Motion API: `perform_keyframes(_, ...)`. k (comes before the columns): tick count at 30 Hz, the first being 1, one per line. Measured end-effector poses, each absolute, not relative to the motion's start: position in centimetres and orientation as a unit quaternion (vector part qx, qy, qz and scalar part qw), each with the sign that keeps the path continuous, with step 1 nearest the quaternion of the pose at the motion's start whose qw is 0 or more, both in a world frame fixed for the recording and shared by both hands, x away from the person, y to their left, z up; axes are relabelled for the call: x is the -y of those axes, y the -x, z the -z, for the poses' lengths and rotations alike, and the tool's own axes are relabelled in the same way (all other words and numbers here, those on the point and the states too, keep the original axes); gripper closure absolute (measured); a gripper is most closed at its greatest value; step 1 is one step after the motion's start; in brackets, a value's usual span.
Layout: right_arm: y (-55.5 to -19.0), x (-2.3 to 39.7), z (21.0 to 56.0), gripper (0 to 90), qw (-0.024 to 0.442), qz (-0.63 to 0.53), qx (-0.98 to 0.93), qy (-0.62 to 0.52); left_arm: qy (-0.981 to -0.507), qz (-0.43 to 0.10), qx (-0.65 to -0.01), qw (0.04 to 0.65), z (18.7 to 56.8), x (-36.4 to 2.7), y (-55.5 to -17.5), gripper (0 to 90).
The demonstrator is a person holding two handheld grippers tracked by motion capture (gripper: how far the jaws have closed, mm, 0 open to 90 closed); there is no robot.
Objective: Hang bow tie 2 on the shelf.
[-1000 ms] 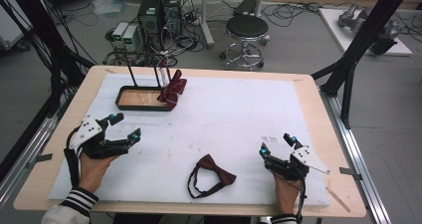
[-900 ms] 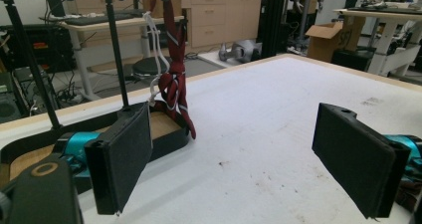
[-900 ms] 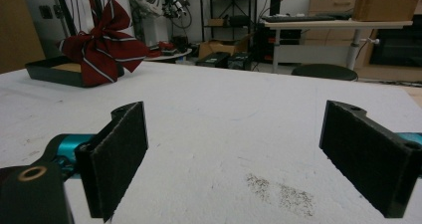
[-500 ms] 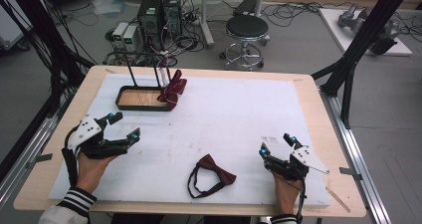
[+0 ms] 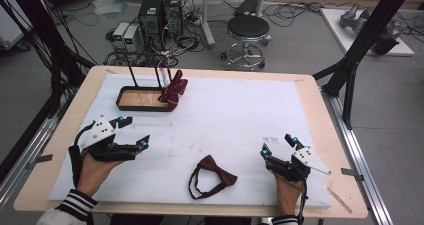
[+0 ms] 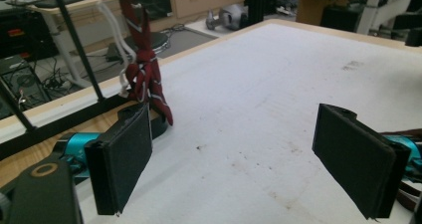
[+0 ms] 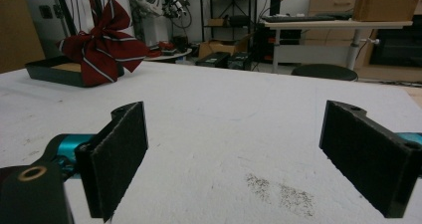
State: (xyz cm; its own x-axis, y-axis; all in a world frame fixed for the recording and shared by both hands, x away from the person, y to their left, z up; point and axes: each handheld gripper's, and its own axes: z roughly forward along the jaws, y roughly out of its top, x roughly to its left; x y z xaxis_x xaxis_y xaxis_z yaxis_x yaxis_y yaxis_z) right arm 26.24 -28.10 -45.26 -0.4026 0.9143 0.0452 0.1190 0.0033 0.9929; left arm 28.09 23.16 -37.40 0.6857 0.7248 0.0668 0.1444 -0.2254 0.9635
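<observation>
On the white mat [image 5: 240, 120] lie two bow ties [image 5: 215, 172].

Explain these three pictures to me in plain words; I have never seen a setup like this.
There is no robot arm here. A person sits at a table and holds a hand-held grasping tool in each hand: the left tool and the right tool. Each has two black jaws, and both stand open, holding nothing.

The high view comes from a fixed camera above the table. The two gripper views come from small cameras riding on each tool, looking along its own jaws.

A white mat covers the wooden table. On it, between the hands, lies a dark red bow tie with its black strap. At the far left stands a black tray with upright rods, and a striped red bow hangs at its right end.
</observation>
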Motion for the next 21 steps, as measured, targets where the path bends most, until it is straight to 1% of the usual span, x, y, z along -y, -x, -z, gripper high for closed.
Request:
perform_keyframes(3, -26.2, 28.1, 45.3, 10.9, 0.349, -0.567, -0.615, -0.421, -0.747, -0.269, -0.290, 0.534, 37.0, -22.4, -28.1, 14.9)
perform_keyframes(8, -26.2, 28.1, 45.3, 10.9, 0.348, -0.568, -0.614, -0.422, -0.770, -0.257, -0.269, 0.518, 36.6, -21.1, -28.5, 14.7)
perform_keyframes(11, -26.2, 28.1, 45.3, 10.9, 0.348, -0.568, -0.615, -0.422, -0.787, -0.236, -0.245, 0.515, 36.3, -20.2, -28.8, 14.7)
perform_keyframes(12, -26.2, 28.1, 45.3, 10.9, 0.348, -0.569, -0.614, -0.421, -0.798, -0.229, -0.222, 0.512, 36.1, -19.4, -28.9, 14.7)
perform_keyframes(14, -26.2, 28.1, 45.3, 10.9, 0.351, -0.569, -0.614, -0.420, -0.802, -0.223, -0.212, 0.512, 36.0, -19.1, -28.9, 14.7)
perform_keyframes(19, -26.2, 28.1, 45.3, 10.9, 0.352, -0.571, -0.612, -0.419, -0.826, -0.190, -0.176, 0.500, 36.1, -16.9, -29.4, 14.7)
perform_keyframes(21, -26.2, 28.1, 45.3, 10.9, 0.351, -0.571, -0.612, -0.419, -0.844, -0.175, -0.158, 0.481, 36.3, -15.5, -29.7, 14.7)
